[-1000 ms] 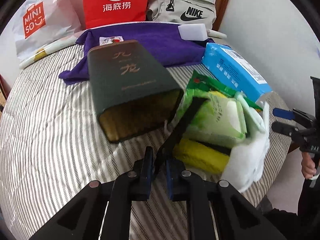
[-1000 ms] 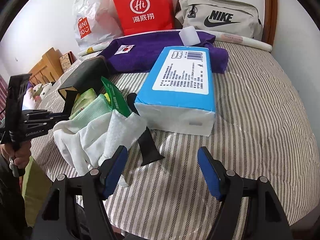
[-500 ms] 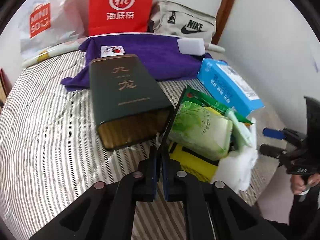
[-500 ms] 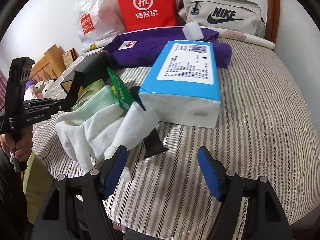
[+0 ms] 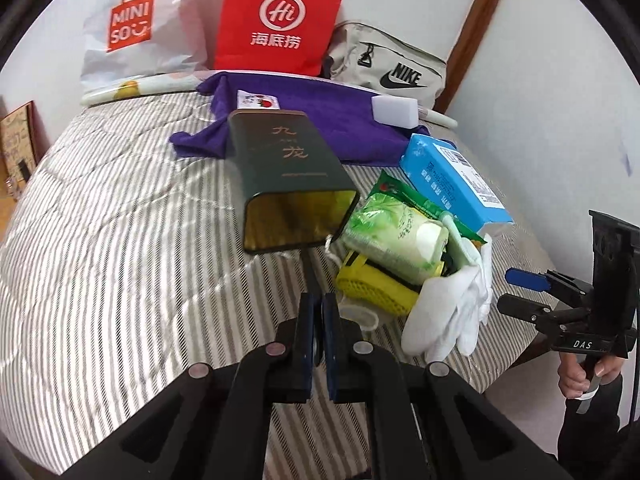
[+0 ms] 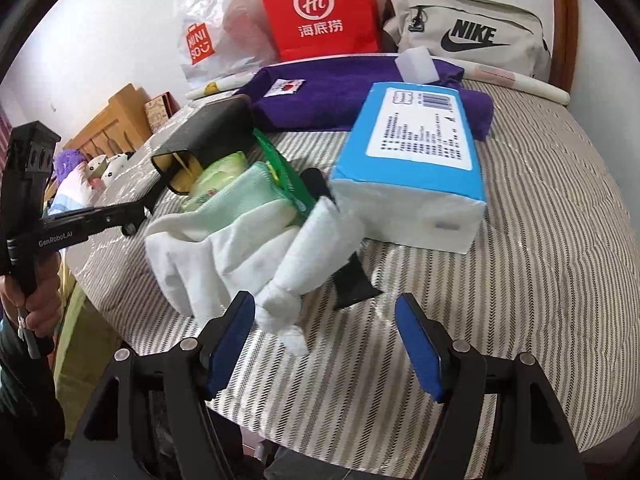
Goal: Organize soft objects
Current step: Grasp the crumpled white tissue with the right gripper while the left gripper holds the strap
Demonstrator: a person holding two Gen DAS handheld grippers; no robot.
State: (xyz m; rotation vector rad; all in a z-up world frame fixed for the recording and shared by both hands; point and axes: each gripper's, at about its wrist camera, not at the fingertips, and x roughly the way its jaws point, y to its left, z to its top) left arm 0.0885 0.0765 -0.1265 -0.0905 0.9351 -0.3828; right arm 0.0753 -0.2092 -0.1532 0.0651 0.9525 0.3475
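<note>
**Left gripper pinching a black strap at the near edge of the soft pile**

The black fabric strap (image 5: 310,270) runs lengthwise from the left gripper (image 5: 319,320), its jaws pressed together on it, far toward the dark green open-ended box (image 5: 288,184). Just right lie the green wipes packet (image 5: 394,230), yellow mesh sponge (image 5: 374,286) and white cloth (image 6: 240,256), heaped near the striped bed's (image 6: 540,280) near-right edge. The right gripper (image 6: 324,344), jaws spread and empty, hovers just before the cloth's knotted end. The blue tissue pack (image 6: 416,152) blocks the far right; open bedding lies left.
</note>
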